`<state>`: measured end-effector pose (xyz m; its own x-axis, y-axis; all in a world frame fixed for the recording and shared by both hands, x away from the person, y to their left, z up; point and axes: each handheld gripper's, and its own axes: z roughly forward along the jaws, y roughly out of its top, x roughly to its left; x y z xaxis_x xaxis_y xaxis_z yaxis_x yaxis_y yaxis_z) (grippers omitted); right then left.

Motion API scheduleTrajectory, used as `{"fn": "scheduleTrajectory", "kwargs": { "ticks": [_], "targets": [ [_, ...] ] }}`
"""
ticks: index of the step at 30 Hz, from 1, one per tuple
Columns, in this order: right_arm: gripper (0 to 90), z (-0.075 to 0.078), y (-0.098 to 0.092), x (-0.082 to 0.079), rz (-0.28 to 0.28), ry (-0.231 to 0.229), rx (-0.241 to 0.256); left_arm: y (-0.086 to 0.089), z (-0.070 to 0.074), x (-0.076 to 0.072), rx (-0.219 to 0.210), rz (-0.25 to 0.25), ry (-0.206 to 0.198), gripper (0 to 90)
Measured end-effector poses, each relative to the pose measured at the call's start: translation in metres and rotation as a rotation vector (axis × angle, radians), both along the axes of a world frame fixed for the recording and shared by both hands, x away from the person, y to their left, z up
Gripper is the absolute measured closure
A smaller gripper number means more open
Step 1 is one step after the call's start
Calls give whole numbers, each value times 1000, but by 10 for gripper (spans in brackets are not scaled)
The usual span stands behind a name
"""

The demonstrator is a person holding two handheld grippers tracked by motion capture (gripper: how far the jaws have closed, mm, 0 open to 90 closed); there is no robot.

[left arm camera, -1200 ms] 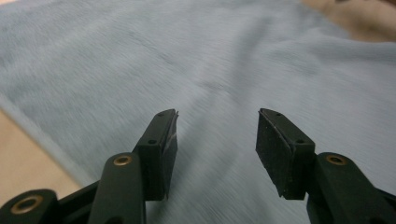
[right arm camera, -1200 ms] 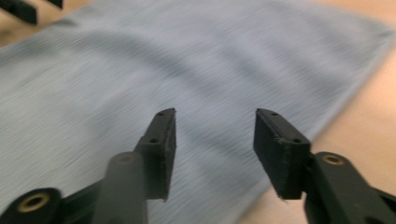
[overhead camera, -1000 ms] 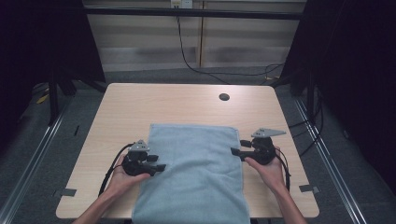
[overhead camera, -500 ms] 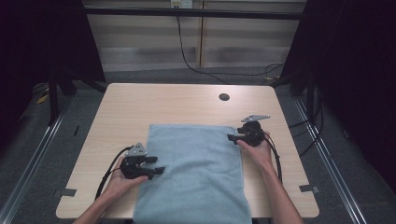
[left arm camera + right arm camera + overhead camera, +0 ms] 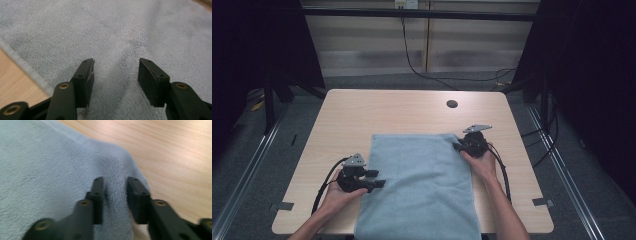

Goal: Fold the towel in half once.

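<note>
Two tools were at work on one light blue towel (image 5: 422, 185); the right tool (image 5: 460, 146) sat at the towel's far right corner, its jaws narrowed to a slim gap with a raised fold of the cloth pinched between them, as the right gripper view (image 5: 113, 195) showed; the person's right hand (image 5: 482, 162) held it from behind, a cable trailing back along the forearm; just beyond that corner lay bare wood. The left tool (image 5: 379, 179) rested on the towel's left edge, nearer the person; its jaws stood wide apart over the pile, gripping nothing, with flat cloth between them in the left gripper view (image 5: 115, 80); the towel's hemmed border and a strip of wood showed to one side there. The left hand (image 5: 339, 195) cupped that tool from below. The towel lay spread flat on the near half of the bench (image 5: 362, 112), its near end hanging over the front edge; a small dark round hole (image 5: 452, 104) sat in the bench top well beyond the towel, towards the far right.
</note>
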<state>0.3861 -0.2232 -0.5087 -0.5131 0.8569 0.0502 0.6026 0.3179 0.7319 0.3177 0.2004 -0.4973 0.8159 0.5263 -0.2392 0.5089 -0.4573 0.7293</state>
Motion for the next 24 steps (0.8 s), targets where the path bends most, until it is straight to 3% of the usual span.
{"fn": "scheduleTrajectory", "kwargs": {
  "ticks": [4, 5, 8, 11, 14, 15, 17, 19, 20, 22, 24],
  "targets": [
    [846, 0, 0, -4, 15, 20, 32, 4, 8, 19, -24, 52, -37, 439],
    [849, 0, 0, -5, 18, 23, 34, 5, 10, 26, -31, 52, -26, 439],
    [853, 1, 3, -14, 47, 25, 28, 5, 14, 45, -13, 100, -82, 457],
    [854, 1, 5, -24, 76, 29, 47, 4, 9, 66, -4, 153, -87, 457],
    [853, 1, 5, -29, 80, 30, 46, -3, 3, 82, 26, 163, -83, 447],
    [854, 0, 5, -29, 79, 30, 54, -6, 1, 87, 40, 163, -99, 440],
    [852, 0, 5, -30, 73, 27, 59, -7, -1, 93, 26, 202, -90, 425],
    [851, 0, 4, -30, 75, 28, 63, -8, 0, 98, 57, 188, -106, 395],
    [851, 0, 4, -30, 76, 28, 63, -7, -1, 98, 52, 205, -104, 401],
    [850, 0, 4, -29, 81, 28, 60, -8, -7, 99, 40, 206, -76, 397],
    [850, 0, 3, -29, 80, 29, 65, -13, -11, 97, 106, 190, -131, 412]
  ]
}}
